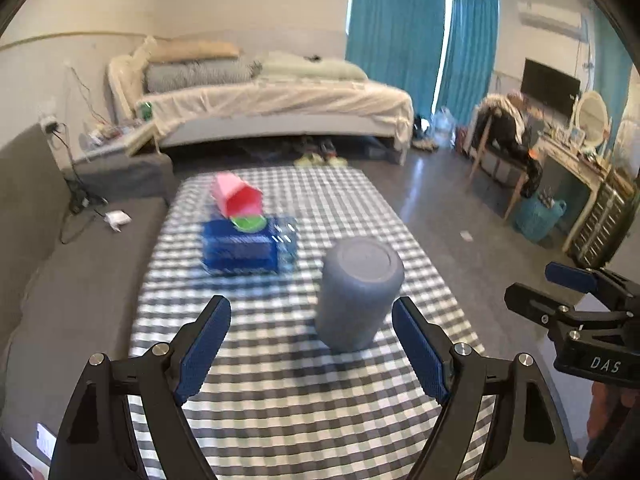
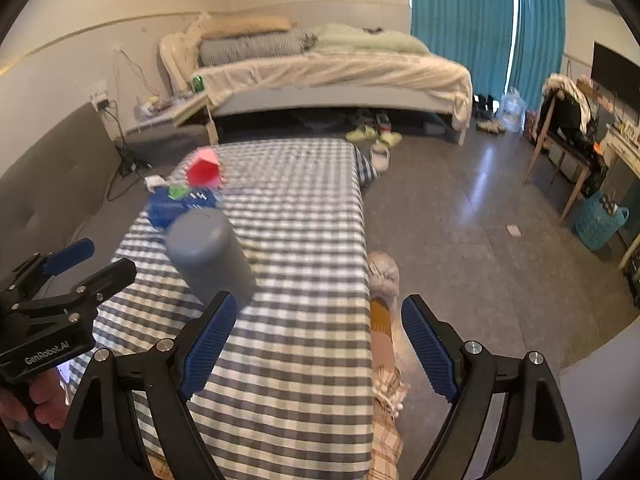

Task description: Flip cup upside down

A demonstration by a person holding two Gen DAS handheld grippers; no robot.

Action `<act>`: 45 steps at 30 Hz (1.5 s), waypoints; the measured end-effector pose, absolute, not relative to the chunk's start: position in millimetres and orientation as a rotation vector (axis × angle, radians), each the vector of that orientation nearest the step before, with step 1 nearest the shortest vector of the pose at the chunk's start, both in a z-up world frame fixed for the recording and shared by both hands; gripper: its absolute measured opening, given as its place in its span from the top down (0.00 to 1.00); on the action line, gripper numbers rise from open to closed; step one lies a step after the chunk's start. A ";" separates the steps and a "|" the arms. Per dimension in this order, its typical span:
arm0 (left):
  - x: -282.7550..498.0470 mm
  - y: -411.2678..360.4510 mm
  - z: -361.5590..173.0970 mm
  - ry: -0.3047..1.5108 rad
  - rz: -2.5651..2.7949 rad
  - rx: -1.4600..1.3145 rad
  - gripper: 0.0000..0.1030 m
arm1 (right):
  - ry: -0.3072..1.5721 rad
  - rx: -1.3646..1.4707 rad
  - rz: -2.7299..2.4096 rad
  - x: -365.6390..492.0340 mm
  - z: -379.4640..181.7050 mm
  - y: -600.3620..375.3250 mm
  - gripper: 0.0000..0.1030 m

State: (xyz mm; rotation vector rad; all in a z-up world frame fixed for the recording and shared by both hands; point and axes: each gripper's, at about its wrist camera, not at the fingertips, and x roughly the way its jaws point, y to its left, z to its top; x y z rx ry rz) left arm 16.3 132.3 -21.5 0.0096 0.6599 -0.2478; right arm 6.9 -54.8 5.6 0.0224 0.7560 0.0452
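We see the grey cup (image 1: 358, 294) standing closed end up on the checked counter (image 1: 280, 400), near its right edge; both the left hand-held gripper (image 1: 311, 350) and right hand-held gripper (image 2: 319, 347) are spread wide, grasping nothing. We judge the risk is a stray finger (image 1: 418, 350) clipping the cup and toppling it floorward.

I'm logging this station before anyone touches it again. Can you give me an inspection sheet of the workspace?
Surface: table with checked cloth, cloth hangs over the far edge.
Job's things: grey cup stands on the cloth with a closed flat end up, no opening visible; free of both grippers.
Clutter: blue box behind the cup, red and pink carton leaning on it; blurred.
Grippers: left gripper open, cup just ahead of its fingers; right gripper open over the table's edge, holding nothing.
Cables: wires at the wall socket beside the sofa.
Surroundings: bed, teal curtains, chair with clothes.
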 end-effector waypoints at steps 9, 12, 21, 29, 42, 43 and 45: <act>-23.6 155.3 -8.1 0.503 -0.165 0.030 0.17 | 0.559 0.003 0.094 -22.9 17.0 -23.2 0.17; -31.7 160.9 -16.2 0.501 -0.162 0.006 0.17 | 0.545 0.010 0.082 -29.3 8.0 -18.8 0.17; -39.5 168.9 -35.2 0.534 -0.149 -0.019 0.00 | 0.572 0.000 0.084 -32.3 -7.0 -14.4 0.00; -39.0 169.2 -39.6 0.552 -0.137 -0.013 0.00 | 0.559 -0.015 0.070 -35.5 -5.9 -13.4 0.00; -37.4 173.4 -41.7 0.561 -0.128 -0.021 0.00 | 0.559 -0.014 0.068 -36.8 -4.8 -15.9 0.00; -37.6 173.6 -41.5 0.559 -0.129 -0.023 0.00 | 0.560 -0.015 0.067 -37.3 -5.1 -16.2 0.00; -37.6 173.2 -41.8 0.559 -0.129 -0.022 0.00 | 0.560 -0.014 0.068 -38.0 -4.7 -16.6 0.00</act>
